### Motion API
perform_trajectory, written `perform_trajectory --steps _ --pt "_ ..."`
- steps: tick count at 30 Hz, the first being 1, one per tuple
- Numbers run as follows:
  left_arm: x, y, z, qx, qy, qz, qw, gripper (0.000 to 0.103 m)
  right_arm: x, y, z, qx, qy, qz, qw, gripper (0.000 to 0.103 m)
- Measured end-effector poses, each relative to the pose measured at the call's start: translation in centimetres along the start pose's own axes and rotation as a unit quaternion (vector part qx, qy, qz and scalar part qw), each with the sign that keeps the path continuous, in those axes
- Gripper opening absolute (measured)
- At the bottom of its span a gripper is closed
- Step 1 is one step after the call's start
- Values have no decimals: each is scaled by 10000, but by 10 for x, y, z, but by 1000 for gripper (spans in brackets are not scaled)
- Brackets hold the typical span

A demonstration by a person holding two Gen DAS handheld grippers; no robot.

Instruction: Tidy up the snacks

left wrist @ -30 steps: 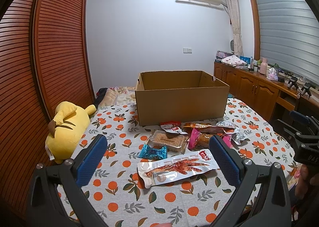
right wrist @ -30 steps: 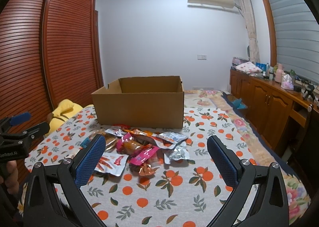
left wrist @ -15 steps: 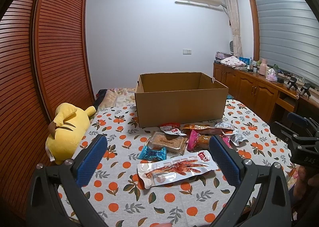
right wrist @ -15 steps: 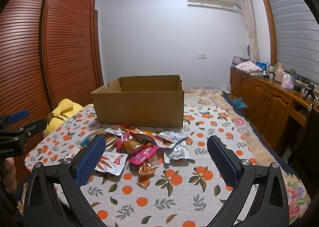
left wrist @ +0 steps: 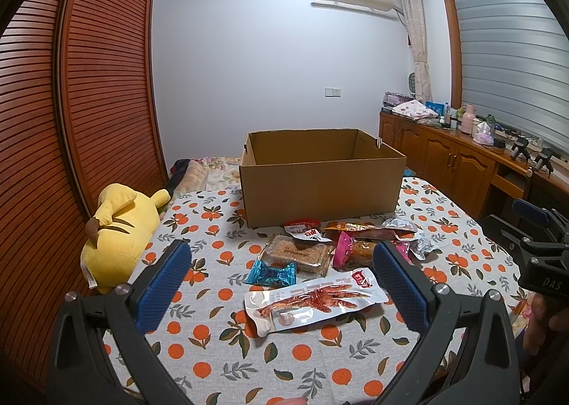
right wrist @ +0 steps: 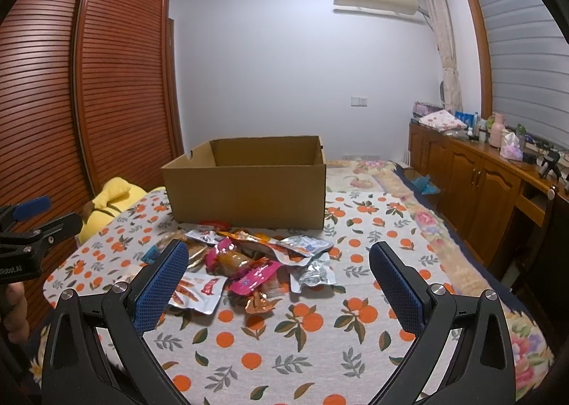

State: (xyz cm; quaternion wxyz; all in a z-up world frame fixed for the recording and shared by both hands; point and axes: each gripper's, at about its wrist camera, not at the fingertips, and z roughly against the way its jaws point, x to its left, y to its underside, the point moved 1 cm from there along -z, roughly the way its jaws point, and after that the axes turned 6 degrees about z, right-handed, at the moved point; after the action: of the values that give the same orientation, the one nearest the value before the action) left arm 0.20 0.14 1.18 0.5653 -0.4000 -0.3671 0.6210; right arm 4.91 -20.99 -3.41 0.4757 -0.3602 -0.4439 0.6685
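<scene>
Snack packets point(left wrist: 320, 262) are lying in a heap on the orange-print cloth point(left wrist: 220, 351), just near of an open box point(left wrist: 322, 188). Left gripper point(left wrist: 281, 284) and right gripper point(right wrist: 279, 280) are hovering nearer, jaws spread, gripping nothing.

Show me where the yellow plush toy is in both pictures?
Left wrist view: the plush toy lies at the left on the cloth's edge, in full sight by the wardrobe.
Right wrist view: the plush toy peeks out at the left, partly hidden behind the cloth's edge and the left gripper.
Shared landmark: the cardboard box, right of the toy in both.
</scene>
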Motion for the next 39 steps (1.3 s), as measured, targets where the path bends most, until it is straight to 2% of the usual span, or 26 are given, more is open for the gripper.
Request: perform_trajectory --steps 4,13,24,30,39 --pt "-3 2 -2 60 23 -15 10000 103 0 0 0 -2 3 9 10000 103" --pt "1 18 -25 451 96 -18 9989 103 -6 6 -7 111 7 7 9999 103" --pt "8 36 -62 969 536 -165 9937 103 -8 21 -27 421 -117 64 9990 103" --pt "10 41 -84 1265 839 -422 9875 101 -12 22 -43 534 -182 172 9983 103" --pt "-5 49 -111 1698 1236 -966 9729 101 -28 23 -77 928 -385 215 9947 101"
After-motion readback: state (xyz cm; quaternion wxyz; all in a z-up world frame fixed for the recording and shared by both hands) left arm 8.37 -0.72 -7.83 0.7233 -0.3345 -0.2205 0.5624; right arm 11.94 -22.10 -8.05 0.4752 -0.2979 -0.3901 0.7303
